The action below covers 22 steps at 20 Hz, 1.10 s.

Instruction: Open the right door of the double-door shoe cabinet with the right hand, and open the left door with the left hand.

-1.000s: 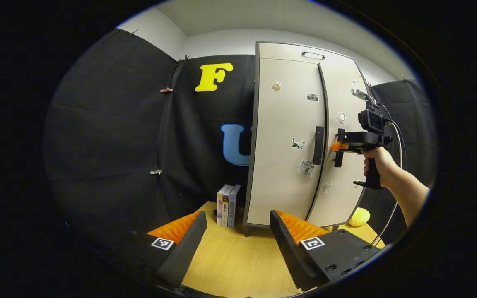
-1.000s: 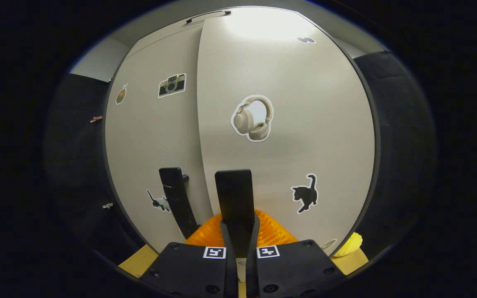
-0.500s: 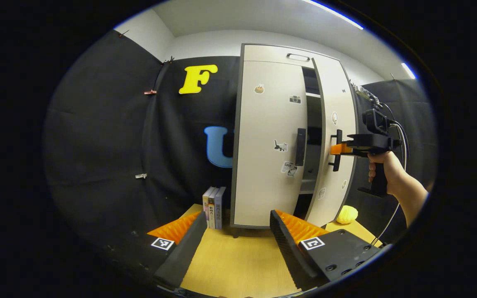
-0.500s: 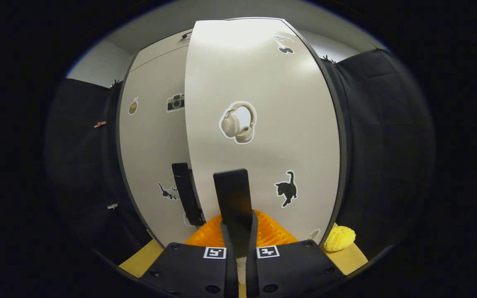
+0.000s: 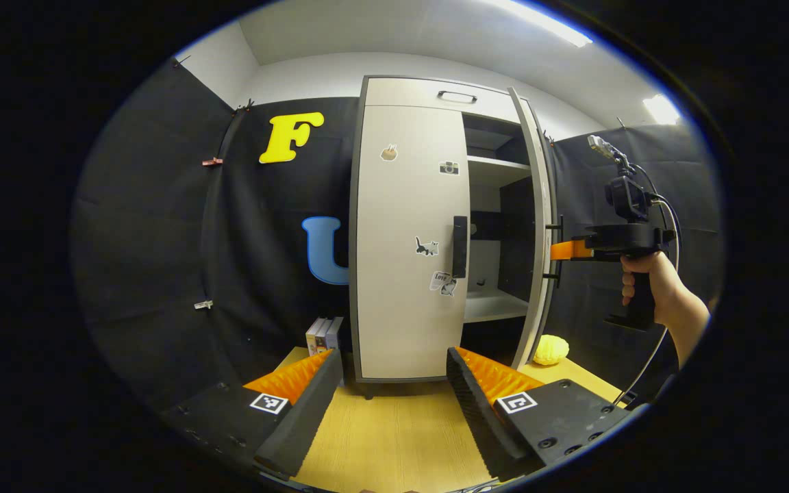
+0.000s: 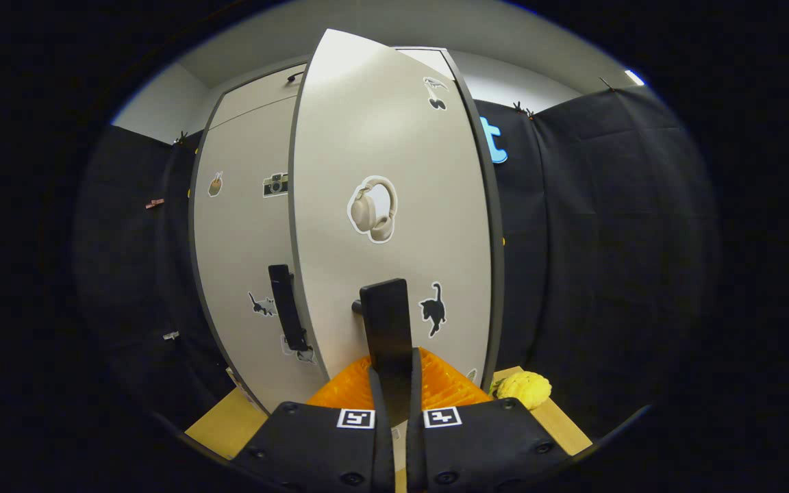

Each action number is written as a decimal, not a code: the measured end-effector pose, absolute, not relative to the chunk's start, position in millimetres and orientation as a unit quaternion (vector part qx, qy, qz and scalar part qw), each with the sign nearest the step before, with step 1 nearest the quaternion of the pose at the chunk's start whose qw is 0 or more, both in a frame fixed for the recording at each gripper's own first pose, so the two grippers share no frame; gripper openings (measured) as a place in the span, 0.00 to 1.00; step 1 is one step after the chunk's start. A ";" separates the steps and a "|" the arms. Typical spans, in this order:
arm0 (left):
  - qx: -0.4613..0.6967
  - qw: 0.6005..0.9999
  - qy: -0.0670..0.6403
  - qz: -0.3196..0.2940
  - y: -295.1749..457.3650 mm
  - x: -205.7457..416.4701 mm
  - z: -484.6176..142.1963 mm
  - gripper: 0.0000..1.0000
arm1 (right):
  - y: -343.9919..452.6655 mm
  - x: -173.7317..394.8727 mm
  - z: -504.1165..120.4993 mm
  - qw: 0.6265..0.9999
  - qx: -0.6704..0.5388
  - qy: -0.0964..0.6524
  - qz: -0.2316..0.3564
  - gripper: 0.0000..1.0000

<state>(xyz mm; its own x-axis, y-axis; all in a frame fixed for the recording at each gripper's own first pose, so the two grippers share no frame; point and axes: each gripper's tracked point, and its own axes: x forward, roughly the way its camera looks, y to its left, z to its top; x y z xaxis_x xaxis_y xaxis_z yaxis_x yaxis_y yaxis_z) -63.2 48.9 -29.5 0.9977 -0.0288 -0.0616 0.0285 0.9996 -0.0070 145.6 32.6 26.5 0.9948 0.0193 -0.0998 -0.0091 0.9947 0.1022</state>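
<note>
The beige shoe cabinet [image 5: 429, 92] stands on the table. Its left door [image 5: 408, 239] is closed, with a black handle [image 5: 459, 246] at its inner edge. The right door [image 5: 538, 226] stands swung out, edge-on in the left gripper view, with shelves [image 5: 497, 164] showing behind it. My right gripper [image 5: 562, 250], held by a hand [image 5: 644, 281], is shut on that door's black handle [image 6: 387, 329]. In the right gripper view, my right gripper [image 6: 394, 373] clamps the handle against the right door [image 6: 394, 150]. My left gripper [image 5: 394, 373] hangs open, well short of the cabinet.
Several books [image 5: 322, 334] stand upright left of the cabinet. A yellow knobbly ball [image 5: 550, 349] lies on the wooden table [image 5: 394, 438] at the cabinet's right, also seen as the ball [image 6: 523, 389] past the open door. A cable hangs from the right gripper.
The right door has swung from closed to wide open, pulled by the right gripper on its handle. The left gripper view has drawn back and shifted, leaving the cabinet smaller and shelves exposed.
</note>
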 end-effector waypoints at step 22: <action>-0.035 0.997 0.061 0.027 -13.1 4.3 -43.6 0.95 | -95.3 142.0 29.0 0.997 0.048 0.059 0.012 0.05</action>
